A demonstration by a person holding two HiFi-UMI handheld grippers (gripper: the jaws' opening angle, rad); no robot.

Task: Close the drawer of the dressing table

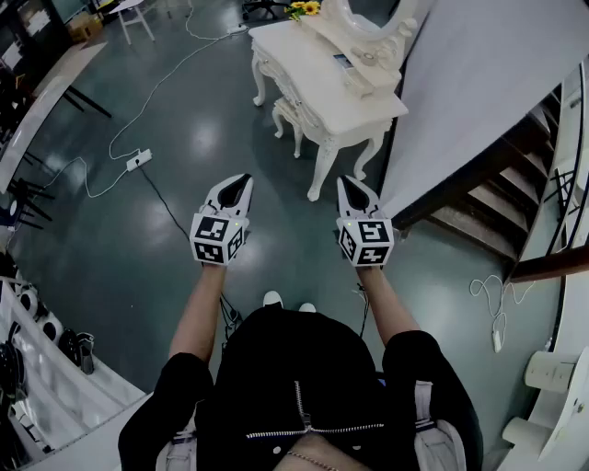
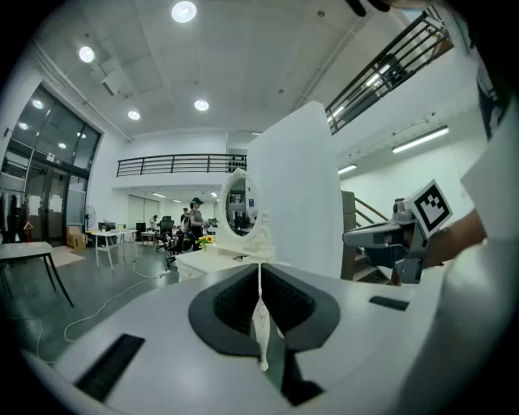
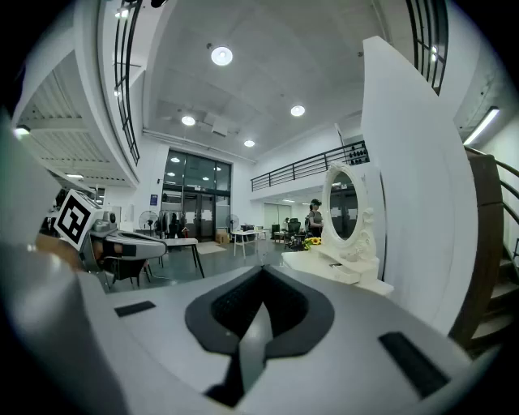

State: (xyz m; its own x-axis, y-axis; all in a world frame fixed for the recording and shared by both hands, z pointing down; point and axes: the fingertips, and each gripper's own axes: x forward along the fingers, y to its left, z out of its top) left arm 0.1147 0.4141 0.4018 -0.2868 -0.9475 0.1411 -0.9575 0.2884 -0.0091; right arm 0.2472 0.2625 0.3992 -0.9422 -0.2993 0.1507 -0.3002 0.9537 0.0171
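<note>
One small white wooden drawer (image 1: 349,65), seemingly ajar, atop the ornate white carved counter (image 1: 368,115) at the far right, against a tall white panel (image 1: 479,83). Well apart, nearer, over the dark glossy floor (image 1: 184,138): left gripper (image 1: 237,184) and right gripper (image 1: 351,187), held level, jaws together, empty, likely shut for pushing, not grasping.

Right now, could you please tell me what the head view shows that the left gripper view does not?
Only the head view shows the power strip on the floor and the person's shoes. Only the left gripper view shows the ceiling lights, the balcony rail and the left gripper with its jaws together. Both show the dressing table, flowers, right gripper and stairs.
</note>
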